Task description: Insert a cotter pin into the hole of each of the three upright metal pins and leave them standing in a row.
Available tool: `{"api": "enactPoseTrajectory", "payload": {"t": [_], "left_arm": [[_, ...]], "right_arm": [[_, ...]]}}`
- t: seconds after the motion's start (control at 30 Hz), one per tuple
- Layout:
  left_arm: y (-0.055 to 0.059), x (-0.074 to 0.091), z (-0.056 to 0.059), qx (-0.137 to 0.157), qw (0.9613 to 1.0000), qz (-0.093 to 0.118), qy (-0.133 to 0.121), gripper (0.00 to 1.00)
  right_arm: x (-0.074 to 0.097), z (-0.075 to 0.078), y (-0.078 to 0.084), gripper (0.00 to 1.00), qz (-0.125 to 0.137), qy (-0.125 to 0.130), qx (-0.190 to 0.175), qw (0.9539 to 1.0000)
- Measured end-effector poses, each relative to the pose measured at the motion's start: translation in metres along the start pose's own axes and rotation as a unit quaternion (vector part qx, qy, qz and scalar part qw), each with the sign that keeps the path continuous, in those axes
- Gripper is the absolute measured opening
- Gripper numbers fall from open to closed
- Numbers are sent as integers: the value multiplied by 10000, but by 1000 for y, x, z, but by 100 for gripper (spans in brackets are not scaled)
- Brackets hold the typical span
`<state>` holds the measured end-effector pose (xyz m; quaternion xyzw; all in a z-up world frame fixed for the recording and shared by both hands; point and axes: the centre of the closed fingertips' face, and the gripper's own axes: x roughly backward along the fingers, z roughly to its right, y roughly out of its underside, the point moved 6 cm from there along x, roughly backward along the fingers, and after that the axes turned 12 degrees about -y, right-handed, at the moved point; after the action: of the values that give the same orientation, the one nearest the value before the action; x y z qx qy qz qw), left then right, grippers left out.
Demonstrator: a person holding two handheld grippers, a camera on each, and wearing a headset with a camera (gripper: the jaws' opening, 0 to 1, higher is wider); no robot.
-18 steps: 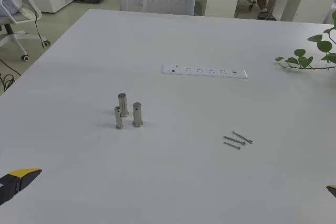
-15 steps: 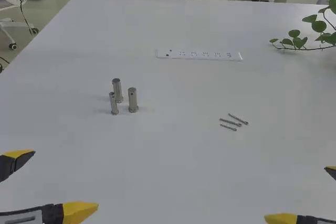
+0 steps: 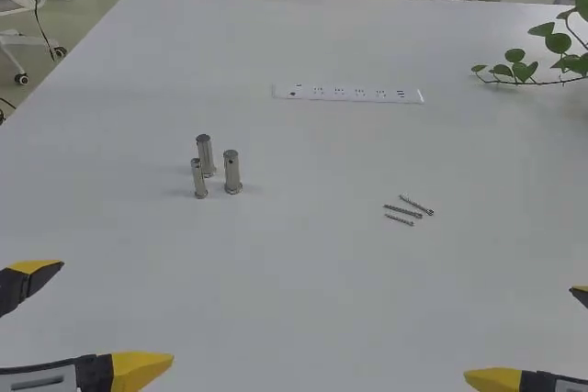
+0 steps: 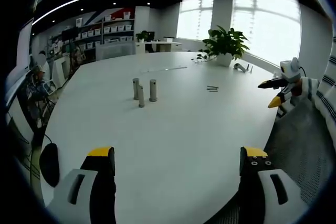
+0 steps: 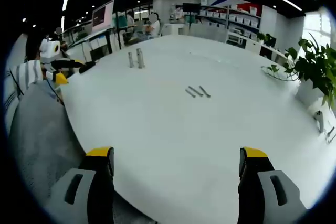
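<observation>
Three upright metal pins (image 3: 216, 170) stand in a tight cluster left of the table's middle, each with a small cross hole near its top. Three cotter pins (image 3: 408, 210) lie side by side on the table to their right. My left gripper (image 3: 101, 319) is open at the near left edge, well short of the metal pins (image 4: 144, 90). My right gripper (image 3: 524, 337) is open at the near right edge, and the cotter pins (image 5: 197, 92) lie ahead of it. Nothing sits between the fingers of the left gripper (image 4: 177, 153) or the right gripper (image 5: 177, 153).
A white power strip (image 3: 349, 94) lies across the table beyond the pins. A trailing green plant (image 3: 542, 57) reaches in at the far right. The white table (image 3: 303, 282) is bare between the grippers and the parts. Chairs and desks stand past its far edge.
The head camera has tilted down, so more of both grippers' yellow tips now shows at the bottom. The metal pins and cotter pins have not moved.
</observation>
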<state>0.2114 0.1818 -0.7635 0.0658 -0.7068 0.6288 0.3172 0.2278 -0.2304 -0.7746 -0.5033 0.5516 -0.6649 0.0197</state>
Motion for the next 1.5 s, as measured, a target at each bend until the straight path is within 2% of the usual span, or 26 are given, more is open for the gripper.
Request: {"api": "enactPoseTrajectory", "payload": {"t": [0.5, 0.73, 0.93, 0.97, 1.03, 1.1, 1.33, 1.5], "left_arm": [[4, -4, -1, 16, 10000, -52, 35, 99], [1, -3, 1, -20, 10000, -36, -27, 99], [0, -3, 1, 78, 10000, -11, 15, 99], [-1, -2, 1, 90, 10000, 2, 19, 99], [-5, -2, 1, 307, 9994, 149, 61, 99], [-8, -1, 0, 355, 9991, 228, 54, 99], [-12, -3, -5, 200, 9996, 202, 4, 99], [-14, -7, -11, 313, 9992, 260, 32, 99]], "right_arm": [[-2, 2, -1, 100, 11, -31, 15, 10000], [-1, 1, -2, 100, 28, 8, 0, 10000], [-1, 3, -3, 100, 108, 66, -70, 9999], [-1, 3, -3, 100, 119, 61, -79, 9999], [0, 3, -3, 100, 123, 63, -90, 9999], [0, 4, -3, 100, 122, 78, -109, 9998], [2, 4, -4, 100, 163, 108, -142, 9997], [2, 4, -5, 100, 157, 111, -146, 9997]]}}
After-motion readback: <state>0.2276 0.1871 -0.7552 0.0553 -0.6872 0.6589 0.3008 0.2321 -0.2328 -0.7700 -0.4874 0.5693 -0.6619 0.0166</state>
